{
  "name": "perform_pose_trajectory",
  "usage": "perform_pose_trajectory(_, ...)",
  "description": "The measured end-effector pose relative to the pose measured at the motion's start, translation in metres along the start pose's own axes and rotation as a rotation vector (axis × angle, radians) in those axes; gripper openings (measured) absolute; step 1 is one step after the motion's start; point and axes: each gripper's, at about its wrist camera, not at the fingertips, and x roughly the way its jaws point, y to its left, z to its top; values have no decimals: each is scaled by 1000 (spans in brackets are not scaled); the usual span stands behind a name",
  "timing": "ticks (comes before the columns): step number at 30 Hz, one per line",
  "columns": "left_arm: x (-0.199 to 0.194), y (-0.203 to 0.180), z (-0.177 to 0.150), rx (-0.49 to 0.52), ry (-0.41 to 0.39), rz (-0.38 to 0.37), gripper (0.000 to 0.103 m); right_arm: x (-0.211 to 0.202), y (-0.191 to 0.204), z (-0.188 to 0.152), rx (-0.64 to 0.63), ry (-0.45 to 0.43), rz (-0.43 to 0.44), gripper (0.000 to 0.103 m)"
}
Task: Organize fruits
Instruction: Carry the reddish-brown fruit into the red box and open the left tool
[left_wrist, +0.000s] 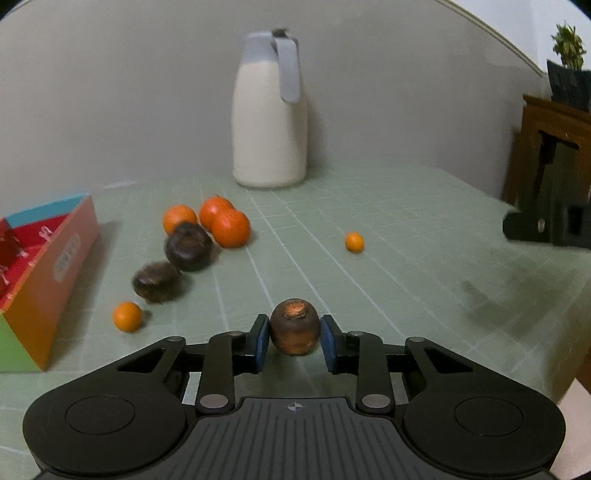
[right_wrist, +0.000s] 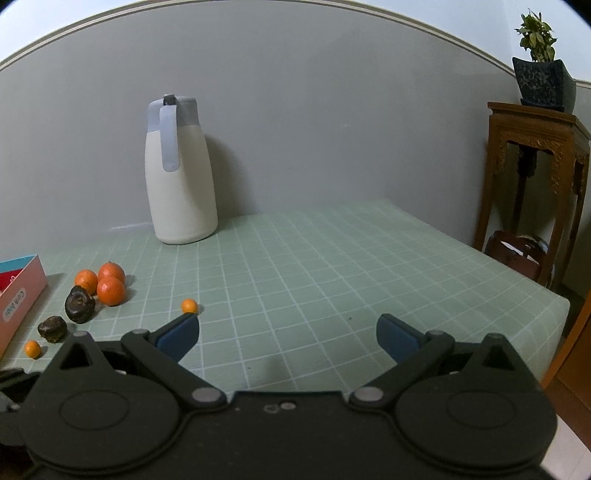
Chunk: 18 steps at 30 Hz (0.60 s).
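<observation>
My left gripper (left_wrist: 294, 339) is shut on a brown, round fruit (left_wrist: 294, 326) with a reddish top, its blue pads pressing both sides just above the green grid tablecloth (left_wrist: 388, 229). Ahead on the left lie three oranges (left_wrist: 218, 221), two dark brown fruits (left_wrist: 188, 246) (left_wrist: 157, 282) and a small kumquat (left_wrist: 127, 316). Another kumquat (left_wrist: 354, 242) sits alone to the right. My right gripper (right_wrist: 287, 338) stands open over bare cloth with nothing between its fingers. In the right wrist view the same oranges (right_wrist: 110, 290) and the lone kumquat (right_wrist: 189, 305) lie to its left.
A colourful cardboard box (left_wrist: 48, 266) stands open at the left edge. A white jug with a blue-grey lid (left_wrist: 267, 110) stands by the wall. Beyond the table's right edge is a carved wooden stand (right_wrist: 535, 177) with a potted plant (right_wrist: 541, 77).
</observation>
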Motion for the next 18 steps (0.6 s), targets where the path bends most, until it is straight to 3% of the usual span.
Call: perform_pose_trajectory(18,-55,111,18,-131,-160,187,30,7,60,10,-38,10,88,103)
